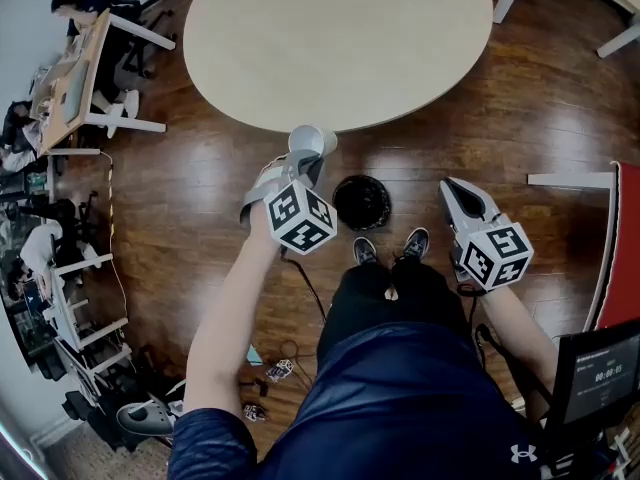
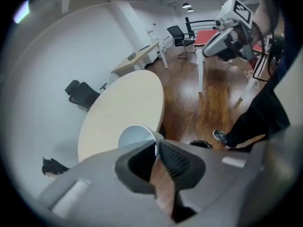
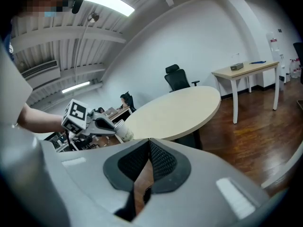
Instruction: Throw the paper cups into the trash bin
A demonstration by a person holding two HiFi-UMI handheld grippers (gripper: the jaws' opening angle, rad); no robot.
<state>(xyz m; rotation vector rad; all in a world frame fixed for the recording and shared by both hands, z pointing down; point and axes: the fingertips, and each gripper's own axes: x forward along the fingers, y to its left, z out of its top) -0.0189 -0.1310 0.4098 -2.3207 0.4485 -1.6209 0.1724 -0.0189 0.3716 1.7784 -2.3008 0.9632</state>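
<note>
A white paper cup [image 1: 311, 142] hangs over the wood floor just off the round table's near edge, with my left gripper [image 1: 303, 170] shut on its rim. In the left gripper view the cup [image 2: 136, 136] lies tipped, its wall pinched between the jaws. The black trash bin [image 1: 362, 201] stands on the floor just right of that gripper, by the person's shoes, and its rim [image 2: 201, 144] shows past the jaws. My right gripper [image 1: 455, 190] is held to the right of the bin, shut with nothing in it. From its own view the cup [image 3: 124, 131] shows at the left.
The round beige table [image 1: 340, 38] fills the top of the head view and is bare. A desk with clutter [image 1: 75, 68] and chairs stand at the left, a red-topped table [image 1: 625, 238] at the right. Cables [image 1: 280, 368] lie on the floor near the person's legs.
</note>
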